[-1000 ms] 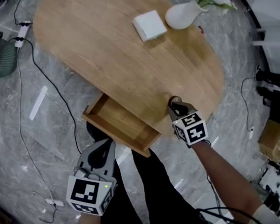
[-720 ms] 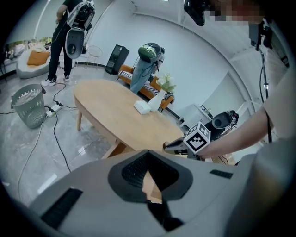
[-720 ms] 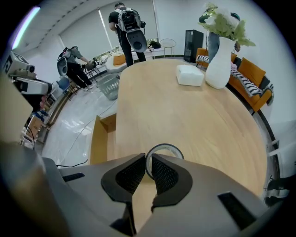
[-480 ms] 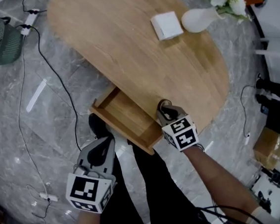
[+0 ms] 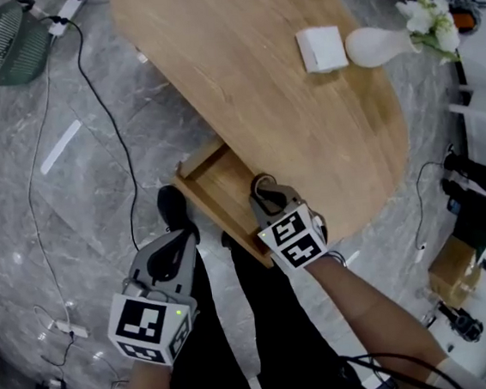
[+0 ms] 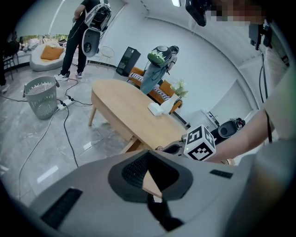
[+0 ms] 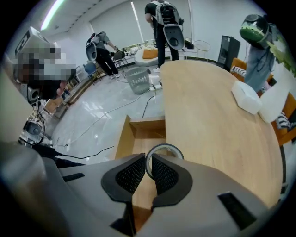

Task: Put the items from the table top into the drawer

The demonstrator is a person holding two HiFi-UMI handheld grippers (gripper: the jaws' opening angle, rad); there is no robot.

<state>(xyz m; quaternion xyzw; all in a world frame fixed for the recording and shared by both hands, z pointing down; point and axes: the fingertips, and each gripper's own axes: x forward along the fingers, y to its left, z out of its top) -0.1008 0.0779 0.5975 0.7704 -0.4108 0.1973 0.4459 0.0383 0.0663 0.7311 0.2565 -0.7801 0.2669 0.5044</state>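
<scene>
A grey tape roll (image 5: 261, 178) is pinched edge-on between the jaws of my right gripper (image 5: 269, 193), which hangs over the near right part of the open wooden drawer (image 5: 214, 182). In the right gripper view the roll (image 7: 171, 147) stands upright between the pads of that gripper (image 7: 149, 159), with the drawer's bare bottom (image 7: 138, 134) beyond. A white box (image 5: 321, 49) and a white vase with flowers (image 5: 380, 45) stand at the table's far end. My left gripper (image 5: 181, 236) is shut on nothing, low and left of the drawer's front.
The oval wooden table (image 5: 305, 131) stands on a grey marble floor. Cables (image 5: 117, 142) and a green wire bin (image 5: 5, 52) lie to the left. The holder's dark trousers (image 5: 241, 336) are below the drawer. Other people stand far off in the room (image 7: 164, 28).
My right gripper has carried the tape roll left, from over the table's near edge to over the open drawer. The left gripper has stayed where it was.
</scene>
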